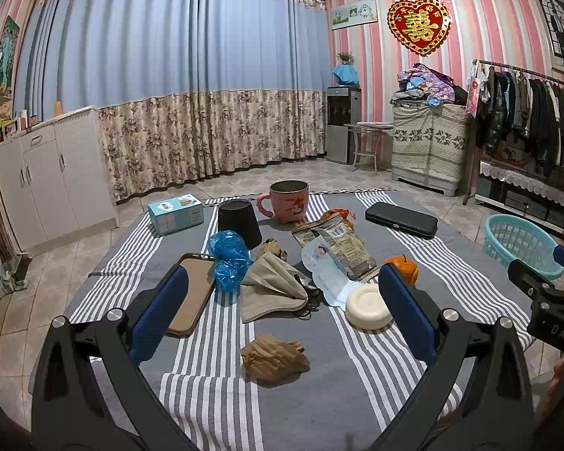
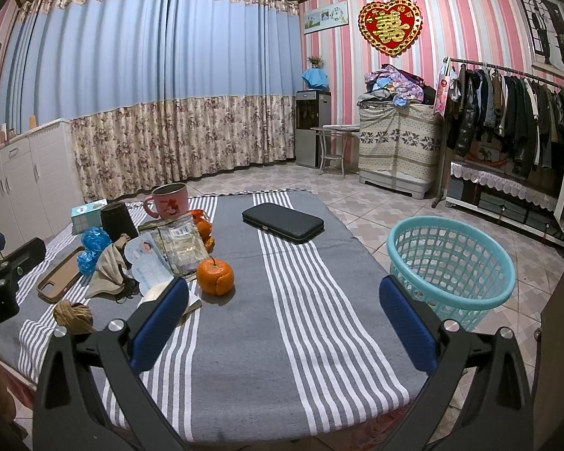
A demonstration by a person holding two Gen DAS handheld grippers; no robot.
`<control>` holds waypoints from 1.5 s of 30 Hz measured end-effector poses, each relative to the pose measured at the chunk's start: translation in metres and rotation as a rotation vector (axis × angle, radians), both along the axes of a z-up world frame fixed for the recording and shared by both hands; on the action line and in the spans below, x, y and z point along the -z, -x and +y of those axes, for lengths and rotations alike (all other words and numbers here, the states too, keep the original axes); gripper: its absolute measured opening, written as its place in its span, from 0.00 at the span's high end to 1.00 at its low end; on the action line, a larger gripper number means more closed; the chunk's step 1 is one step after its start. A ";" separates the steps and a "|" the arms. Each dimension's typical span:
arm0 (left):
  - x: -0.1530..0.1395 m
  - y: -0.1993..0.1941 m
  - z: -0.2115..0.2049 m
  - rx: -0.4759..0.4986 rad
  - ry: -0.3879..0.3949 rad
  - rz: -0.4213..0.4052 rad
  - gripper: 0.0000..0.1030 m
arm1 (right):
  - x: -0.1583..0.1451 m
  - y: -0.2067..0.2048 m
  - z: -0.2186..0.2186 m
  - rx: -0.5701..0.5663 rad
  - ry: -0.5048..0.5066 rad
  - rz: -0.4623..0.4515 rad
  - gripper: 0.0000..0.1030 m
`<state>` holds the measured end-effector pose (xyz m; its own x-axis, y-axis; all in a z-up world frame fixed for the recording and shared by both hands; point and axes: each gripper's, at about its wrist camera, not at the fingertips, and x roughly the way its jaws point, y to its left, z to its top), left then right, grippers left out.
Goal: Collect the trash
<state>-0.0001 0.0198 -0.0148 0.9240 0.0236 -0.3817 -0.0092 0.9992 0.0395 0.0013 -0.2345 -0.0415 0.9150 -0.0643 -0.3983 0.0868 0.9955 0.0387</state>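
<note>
A striped cloth covers the table [image 1: 361,372]. On it lie a crumpled brown paper ball [image 1: 274,357], a blue plastic bag [image 1: 229,259], empty snack wrappers [image 1: 338,242], a pale printed packet [image 1: 329,274] and a beige cloth mask [image 1: 270,289]. My left gripper [image 1: 282,315] is open and empty, just above the paper ball. My right gripper [image 2: 284,319] is open and empty over bare cloth, right of the pile. A turquoise basket [image 2: 451,263] stands on the floor off the table's right edge. The paper ball also shows in the right wrist view [image 2: 73,315].
Also on the table: a phone case [image 1: 193,293], white round soap [image 1: 368,306], an orange [image 2: 214,276], a pink mug [image 1: 287,201], a black cup upside down [image 1: 238,221], a tissue box [image 1: 175,212] and a black case [image 2: 284,222]. Clothes rack at right.
</note>
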 end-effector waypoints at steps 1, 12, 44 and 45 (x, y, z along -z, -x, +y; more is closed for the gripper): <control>0.001 0.000 0.001 0.000 0.001 0.000 0.05 | 0.000 0.000 0.000 -0.001 -0.001 0.000 0.04; 0.012 -0.006 0.013 -0.018 0.001 0.027 0.05 | 0.009 -0.003 -0.007 0.003 0.020 0.028 0.04; 0.089 -0.052 0.026 0.044 0.044 0.275 0.22 | 0.033 -0.032 -0.006 0.016 0.050 0.132 0.04; 0.088 -0.052 0.025 0.050 0.041 0.278 0.28 | 0.034 -0.033 -0.006 0.016 0.045 0.135 0.04</control>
<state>0.0518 0.0443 -0.1032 0.7835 -0.0406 -0.6200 0.0459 0.9989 -0.0074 0.0340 -0.2406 -0.0753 0.8518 -0.0991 -0.5144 0.1043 0.9944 -0.0188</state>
